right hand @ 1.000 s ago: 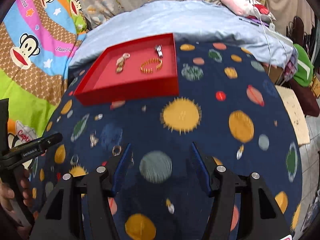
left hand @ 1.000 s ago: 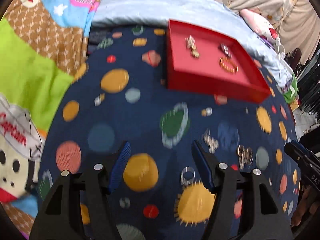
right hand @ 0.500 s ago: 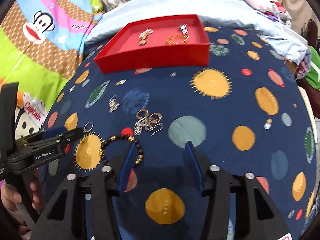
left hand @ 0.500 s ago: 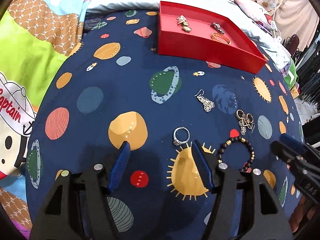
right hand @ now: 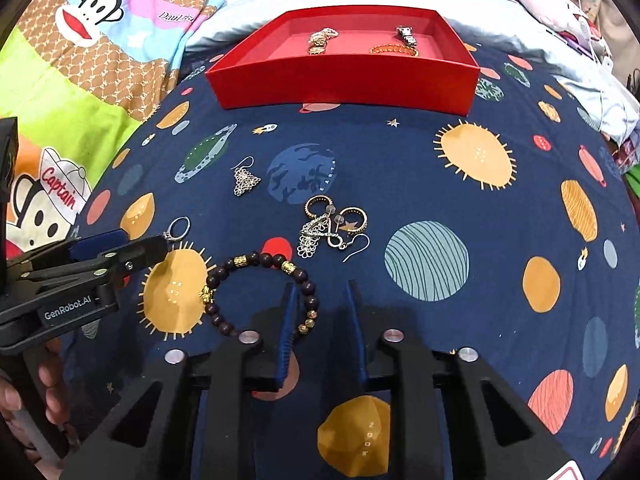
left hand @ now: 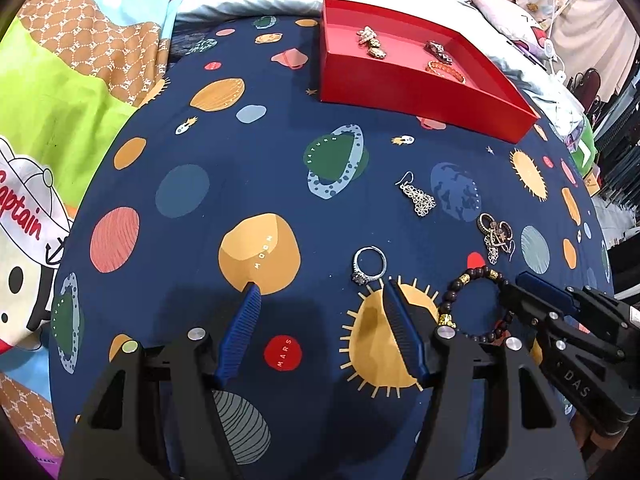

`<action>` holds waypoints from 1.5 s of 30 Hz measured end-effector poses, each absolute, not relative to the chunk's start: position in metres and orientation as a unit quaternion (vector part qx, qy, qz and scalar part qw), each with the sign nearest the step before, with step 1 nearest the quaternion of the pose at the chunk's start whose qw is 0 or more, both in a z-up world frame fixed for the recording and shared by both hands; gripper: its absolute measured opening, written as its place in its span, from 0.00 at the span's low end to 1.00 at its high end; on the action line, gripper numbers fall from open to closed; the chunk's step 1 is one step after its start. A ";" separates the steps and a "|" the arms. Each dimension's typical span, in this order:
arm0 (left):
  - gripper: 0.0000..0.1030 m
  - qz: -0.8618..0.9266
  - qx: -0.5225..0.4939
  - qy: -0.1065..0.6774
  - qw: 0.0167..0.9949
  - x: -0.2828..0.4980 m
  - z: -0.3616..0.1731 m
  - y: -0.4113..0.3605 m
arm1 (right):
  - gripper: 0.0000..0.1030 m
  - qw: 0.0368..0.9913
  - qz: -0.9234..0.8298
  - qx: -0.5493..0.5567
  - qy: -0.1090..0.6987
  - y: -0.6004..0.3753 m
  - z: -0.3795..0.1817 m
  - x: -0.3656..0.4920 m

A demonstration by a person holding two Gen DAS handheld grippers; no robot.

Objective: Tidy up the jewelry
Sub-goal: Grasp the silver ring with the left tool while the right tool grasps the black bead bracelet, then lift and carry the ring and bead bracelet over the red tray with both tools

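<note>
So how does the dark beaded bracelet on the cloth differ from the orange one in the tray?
The dark beaded bracelet lies on the blue planet cloth, while the orange bracelet already sits in the red tray. The dark one has brown beads with gold spacers; the orange one looks uniformly orange. The right gripper is closing with the dark one's beads between its fingers; the orange one lies untouched. Both are beaded loops lying flat.

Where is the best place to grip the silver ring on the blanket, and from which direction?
Probably from above, across the band opposite its stone. The silver ring lies flat on the blanket, so one pad goes inside the loop, one outside. The open left gripper is nearest.
</note>
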State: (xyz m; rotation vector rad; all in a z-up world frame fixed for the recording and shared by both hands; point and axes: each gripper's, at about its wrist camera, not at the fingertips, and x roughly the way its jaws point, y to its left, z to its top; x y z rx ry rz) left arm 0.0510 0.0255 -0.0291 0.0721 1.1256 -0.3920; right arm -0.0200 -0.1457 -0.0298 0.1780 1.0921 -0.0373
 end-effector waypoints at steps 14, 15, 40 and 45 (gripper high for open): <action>0.51 -0.202 0.056 0.511 0.834 0.050 -0.032 0.009 | 0.07 0.845 -0.031 0.112 0.522 -0.164 -0.030 -0.032; 0.50 -0.206 0.059 0.506 0.835 0.049 -0.032 0.007 | 0.07 0.844 -0.031 0.117 0.523 -0.165 -0.029 -0.033; 0.08 -0.262 0.062 0.499 0.824 0.036 -0.031 -0.002 | 0.07 0.852 -0.034 0.138 0.504 -0.177 -0.006 -0.038; 0.07 -0.270 0.057 0.502 0.819 0.033 -0.028 -0.004 | 0.07 0.854 -0.034 0.141 0.500 -0.178 -0.002 -0.039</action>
